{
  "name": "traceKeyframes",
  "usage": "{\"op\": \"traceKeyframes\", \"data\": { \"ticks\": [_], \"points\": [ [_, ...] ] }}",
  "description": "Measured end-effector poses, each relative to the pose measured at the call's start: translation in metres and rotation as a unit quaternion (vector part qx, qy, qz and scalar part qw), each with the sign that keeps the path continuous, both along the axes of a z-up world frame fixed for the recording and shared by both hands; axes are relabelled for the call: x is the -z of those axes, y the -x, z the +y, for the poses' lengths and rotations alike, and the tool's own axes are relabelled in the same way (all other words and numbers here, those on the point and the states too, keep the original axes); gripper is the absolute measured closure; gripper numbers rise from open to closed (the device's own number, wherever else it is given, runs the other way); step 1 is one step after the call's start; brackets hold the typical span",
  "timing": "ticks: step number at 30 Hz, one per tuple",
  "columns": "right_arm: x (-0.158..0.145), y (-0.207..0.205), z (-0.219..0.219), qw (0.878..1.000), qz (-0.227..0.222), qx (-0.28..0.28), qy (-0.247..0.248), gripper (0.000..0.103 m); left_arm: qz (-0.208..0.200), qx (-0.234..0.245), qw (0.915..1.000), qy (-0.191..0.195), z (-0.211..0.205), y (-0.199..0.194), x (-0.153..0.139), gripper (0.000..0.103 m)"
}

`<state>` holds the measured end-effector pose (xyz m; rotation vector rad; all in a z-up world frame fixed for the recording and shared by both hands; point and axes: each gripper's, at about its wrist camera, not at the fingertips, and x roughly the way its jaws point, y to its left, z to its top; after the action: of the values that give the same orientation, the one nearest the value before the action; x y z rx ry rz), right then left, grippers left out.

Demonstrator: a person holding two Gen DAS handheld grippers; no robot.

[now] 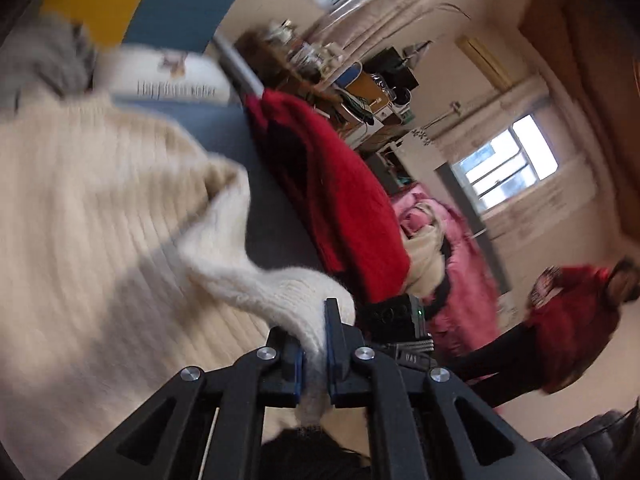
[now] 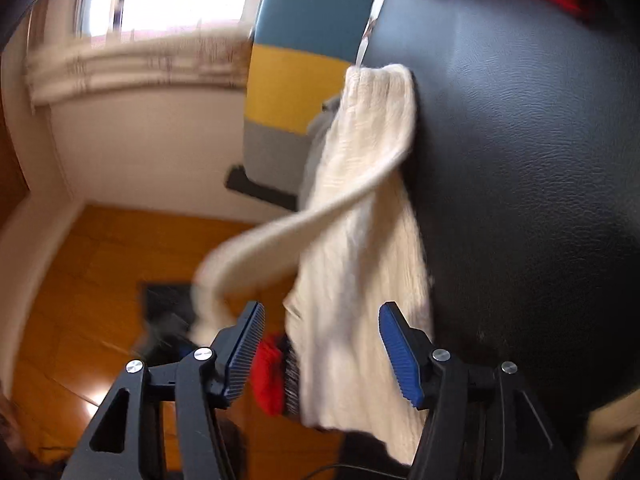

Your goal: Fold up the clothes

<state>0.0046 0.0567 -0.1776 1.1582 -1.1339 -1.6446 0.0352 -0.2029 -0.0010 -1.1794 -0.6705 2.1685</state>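
Two grippers are seen: the left gripper (image 1: 314, 354) clamped on a cream sweater (image 1: 100, 208), the right gripper (image 2: 322, 344) spread empty, so cloth could be dragged off the black table (image 2: 520, 160).

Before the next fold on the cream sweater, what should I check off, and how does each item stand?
1. Left hand-held gripper clamped on the cream sweater: ok, knit pinched between its pads.
2. Right hand-held gripper free: ok, jaws open, pads not pressing the knit between them.
3. Sweater fully supported on the dark padded surface: not ok, it hangs over the edge.
4. Lifted part untwisted: cannot tell, blurred.
5. Red garment clear of the sweater: ok, apart in the left wrist view.
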Motion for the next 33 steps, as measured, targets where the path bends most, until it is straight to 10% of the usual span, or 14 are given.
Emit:
{"op": "traceKeyframes", "data": {
  "ticks": [4,9,12,16,21,26,33],
  "points": [
    [-0.004,0.004,-0.015,0.998,0.007,-0.013,-0.056,0.041,0.044,0.032,0.9982,-0.023,0.003,0.021,-0.064,0.096],
    [0.012,0.024,-0.014,0.995,-0.052,0.040,0.069,0.028,0.040,0.057,0.9943,-0.081,0.045,0.051,-0.076,0.096],
    [0.025,0.044,-0.001,0.987,-0.092,0.086,0.098,0.020,0.014,0.045,0.9894,-0.137,0.054,0.051,-0.036,0.096],
    [0.013,0.057,0.026,0.989,-0.066,0.113,0.073,0.020,-0.135,0.026,0.9719,-0.192,0.066,0.037,0.088,0.096],
    [0.014,0.052,0.058,0.991,-0.061,0.110,0.042,0.020,-0.230,0.019,0.9704,-0.070,0.081,0.013,0.172,0.083],
    [0.017,0.033,0.062,0.995,-0.063,0.080,0.023,0.021,-0.151,0.026,0.9874,0.039,0.072,0.000,0.140,0.072],
    [0.031,-0.007,0.059,0.995,-0.087,0.048,-0.019,0.019,-0.024,0.028,0.9895,0.140,0.073,-0.009,0.078,0.069]
  ]
}}
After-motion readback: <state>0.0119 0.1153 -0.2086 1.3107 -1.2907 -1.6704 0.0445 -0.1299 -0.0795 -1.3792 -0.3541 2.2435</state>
